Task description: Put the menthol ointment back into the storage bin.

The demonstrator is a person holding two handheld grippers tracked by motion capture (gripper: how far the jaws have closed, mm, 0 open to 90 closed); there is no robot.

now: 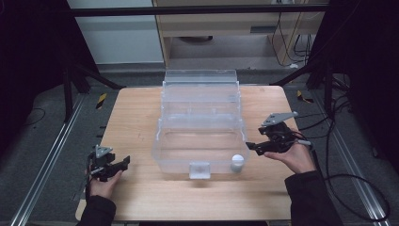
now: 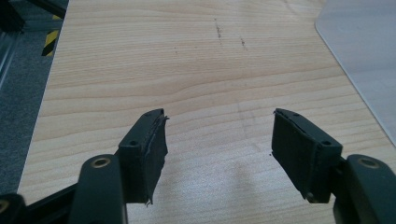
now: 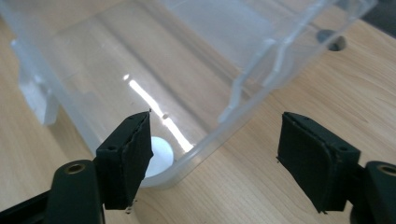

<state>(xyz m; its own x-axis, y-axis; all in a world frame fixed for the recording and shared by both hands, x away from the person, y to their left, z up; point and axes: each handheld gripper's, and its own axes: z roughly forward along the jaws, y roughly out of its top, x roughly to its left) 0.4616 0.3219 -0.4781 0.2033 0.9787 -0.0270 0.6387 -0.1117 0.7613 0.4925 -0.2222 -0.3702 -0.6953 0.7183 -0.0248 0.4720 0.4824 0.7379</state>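
A clear plastic box (image 1: 162, 141) with its lid tipped back stands in the middle of the wooden table (image 1: 136, 117). A small white round thing (image 1: 238, 160) lies inside its near right corner; it shows behind the box wall (image 3: 210, 56) as a white disc (image 3: 161, 151) in the right gripper view. My right gripper (image 1: 251, 147) hovers just outside that corner, jaws open and nothing between them (image 3: 217, 140). My left gripper (image 1: 123, 163) rests near the table's front left, apart from the box, open over bare wood (image 2: 219, 135).
A white latch (image 1: 199, 169) sits on the box's front wall. A corner of the box (image 2: 364, 56) shows at the upper right of the left gripper view. Metal rails (image 1: 47, 160) and cables (image 1: 357, 188) run beside the table.
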